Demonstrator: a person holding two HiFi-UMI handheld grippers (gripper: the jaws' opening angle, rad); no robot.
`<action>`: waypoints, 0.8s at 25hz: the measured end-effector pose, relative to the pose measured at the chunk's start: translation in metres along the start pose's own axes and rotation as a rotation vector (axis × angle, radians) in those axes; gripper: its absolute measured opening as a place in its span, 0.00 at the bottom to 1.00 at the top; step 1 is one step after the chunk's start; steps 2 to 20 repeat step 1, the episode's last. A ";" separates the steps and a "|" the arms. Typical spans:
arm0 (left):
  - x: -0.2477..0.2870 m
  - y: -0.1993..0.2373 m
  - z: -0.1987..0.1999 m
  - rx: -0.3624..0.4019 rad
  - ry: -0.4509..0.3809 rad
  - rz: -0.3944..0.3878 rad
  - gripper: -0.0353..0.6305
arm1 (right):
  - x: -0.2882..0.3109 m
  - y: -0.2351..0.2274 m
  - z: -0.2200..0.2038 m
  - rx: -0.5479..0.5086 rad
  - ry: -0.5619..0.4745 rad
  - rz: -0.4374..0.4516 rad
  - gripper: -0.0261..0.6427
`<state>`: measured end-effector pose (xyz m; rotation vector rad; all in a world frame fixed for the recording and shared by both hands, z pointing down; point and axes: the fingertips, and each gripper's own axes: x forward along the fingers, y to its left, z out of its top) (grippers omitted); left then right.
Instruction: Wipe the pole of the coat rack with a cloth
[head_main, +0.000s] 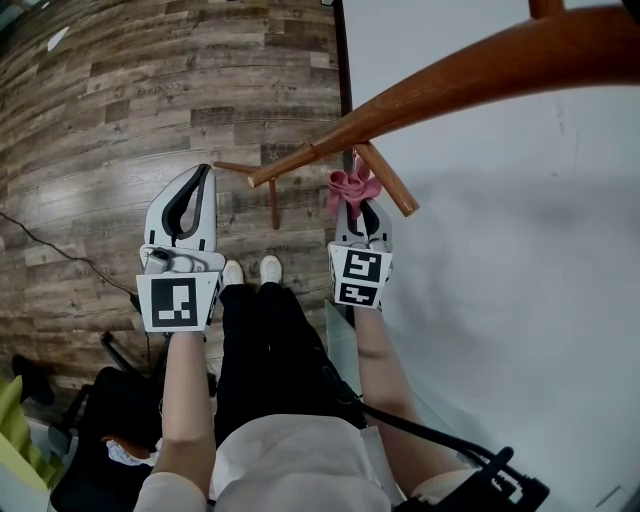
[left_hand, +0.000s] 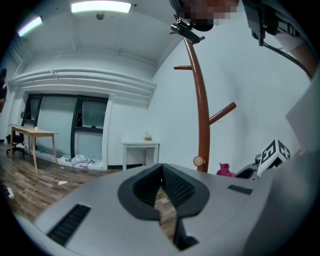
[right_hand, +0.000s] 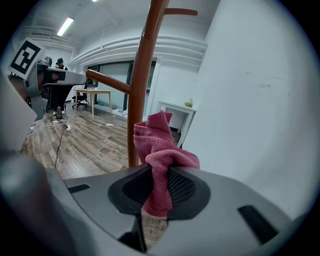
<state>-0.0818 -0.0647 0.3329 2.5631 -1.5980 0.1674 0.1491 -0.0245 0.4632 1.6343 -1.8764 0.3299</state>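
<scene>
The coat rack's brown wooden pole (head_main: 470, 75) slants across the head view from upper right toward the floor. It stands upright in the left gripper view as pole (left_hand: 201, 115) and in the right gripper view as pole (right_hand: 140, 85). My right gripper (head_main: 362, 208) is shut on a bunched pink cloth (head_main: 350, 188), just beside the pole near a short peg (head_main: 385, 180). The cloth (right_hand: 157, 150) sticks up from the right gripper (right_hand: 159, 172) in front of the pole; contact cannot be told. My left gripper (head_main: 200, 172) is shut and empty, left of the pole, and the left gripper (left_hand: 161, 170) shows its pads meeting.
A white wall (head_main: 500, 250) stands right behind the rack. Wood plank floor (head_main: 120, 120) spreads to the left, with a cable (head_main: 60, 255) on it. The person's shoes (head_main: 250, 270) are near the rack's base. Farther off are a small white table (left_hand: 141, 150) and a wooden desk (left_hand: 30, 132).
</scene>
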 end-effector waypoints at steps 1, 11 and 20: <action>0.000 0.000 0.000 0.001 0.000 -0.001 0.08 | 0.000 0.000 0.000 0.000 -0.002 0.000 0.16; 0.000 0.000 0.000 0.001 0.000 -0.001 0.08 | 0.000 0.000 0.000 0.000 -0.002 0.000 0.16; 0.000 0.000 0.000 0.001 0.000 -0.001 0.08 | 0.000 0.000 0.000 0.000 -0.002 0.000 0.16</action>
